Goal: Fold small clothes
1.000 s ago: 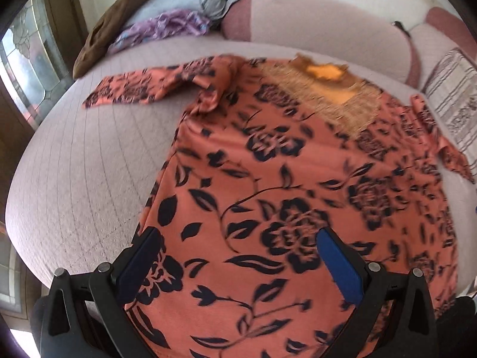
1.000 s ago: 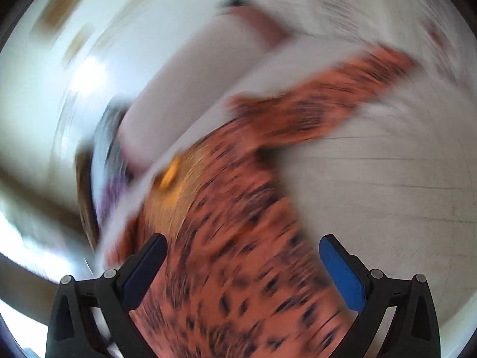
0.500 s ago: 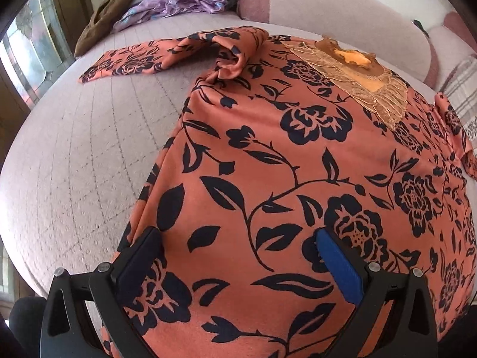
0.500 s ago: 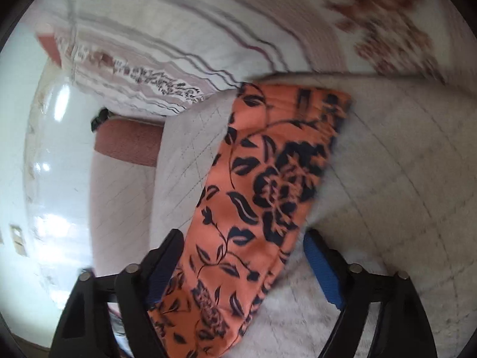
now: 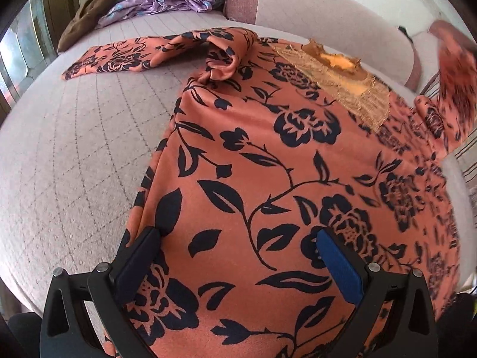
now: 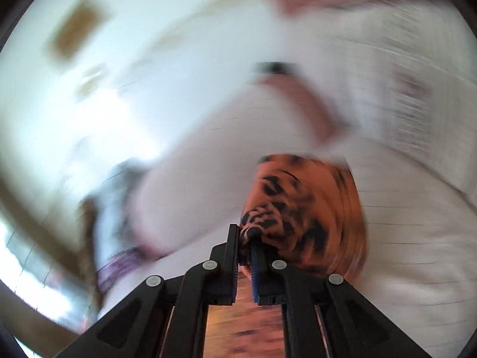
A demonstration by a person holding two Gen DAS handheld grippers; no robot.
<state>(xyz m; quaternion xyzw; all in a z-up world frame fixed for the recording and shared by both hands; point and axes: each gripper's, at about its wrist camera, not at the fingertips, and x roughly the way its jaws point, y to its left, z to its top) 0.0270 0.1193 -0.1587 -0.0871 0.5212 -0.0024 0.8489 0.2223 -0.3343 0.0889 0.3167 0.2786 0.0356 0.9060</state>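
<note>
The right gripper [image 6: 245, 240] has its two fingers [image 6: 233, 238] pressed together on a bunched piece of orange cloth with a dark flower print, the right sleeve [image 6: 301, 205] of the top, lifted off the bed; this view is heavily blurred. The left gripper [image 5: 238, 247] hangs with its fingers [image 5: 337, 256] spread wide and empty, just above the lower part of the orange floral top [image 5: 268, 164]. The top lies spread flat, front up, on a pale quilted bed [image 5: 74, 164], its gold-trimmed neckline [image 5: 340, 68] at the far end and its left sleeve [image 5: 143, 56] stretched out and crumpled at the shoulder. The cloth looks thin, light and limp, likely to sag and crease, so hems, sleeve ends and side seams seem the best places to pinch. Other clothes [image 5: 155, 3] are heaped at the bed's far edge.
</note>
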